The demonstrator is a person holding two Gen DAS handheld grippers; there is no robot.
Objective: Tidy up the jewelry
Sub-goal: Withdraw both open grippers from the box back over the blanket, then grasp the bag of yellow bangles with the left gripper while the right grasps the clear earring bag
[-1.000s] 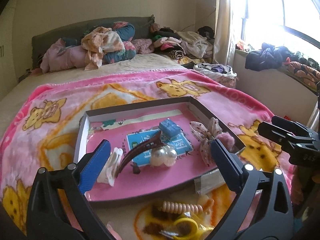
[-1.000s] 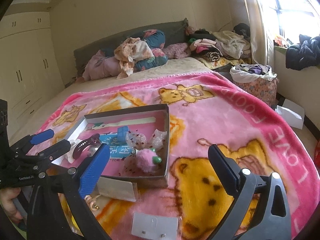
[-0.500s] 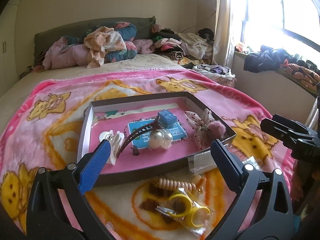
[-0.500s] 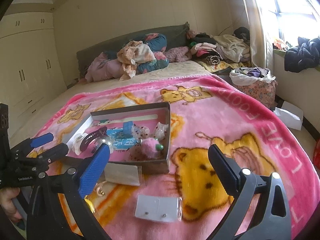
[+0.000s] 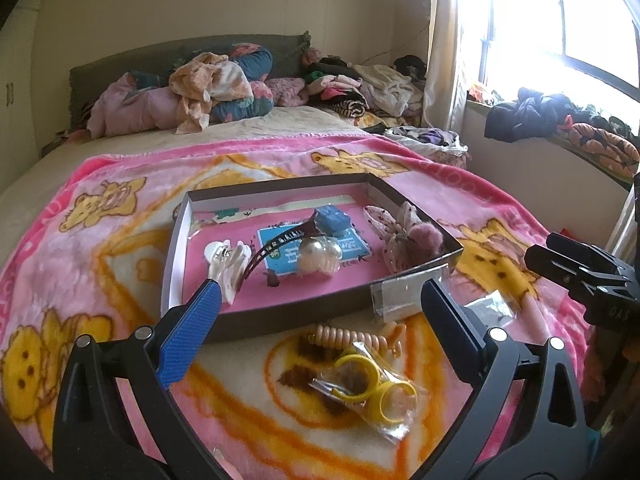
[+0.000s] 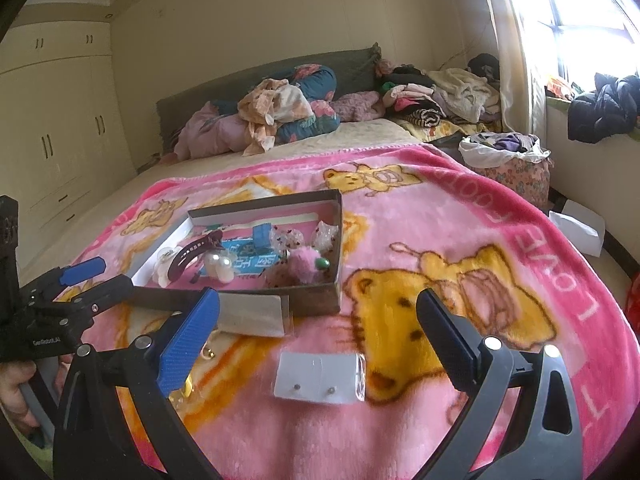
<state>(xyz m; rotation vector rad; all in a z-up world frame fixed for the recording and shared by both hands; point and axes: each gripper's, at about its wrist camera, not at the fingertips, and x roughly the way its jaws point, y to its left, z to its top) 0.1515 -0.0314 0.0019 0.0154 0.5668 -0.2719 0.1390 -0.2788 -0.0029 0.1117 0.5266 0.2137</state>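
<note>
Well, both tools, left tool (image 5: pixel 320 312) and right tool (image 6: pixel 318 320) (spread wide), hold nothing.

On the blanket (image 5: pixel 120 240) sits the box (image 5: pixel 276 322) holding hair clips; before it lie a coil tie (image 5: pixel 348 336) and bagged rings (image 5: pixel 372 396).

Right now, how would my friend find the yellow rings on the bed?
Start at the pink bear blanket and find the shallow box lying on it. On the blanket just in front of the box, beside a peach spiral hair tie, lies a clear bag; the yellow rings are inside it.
</note>
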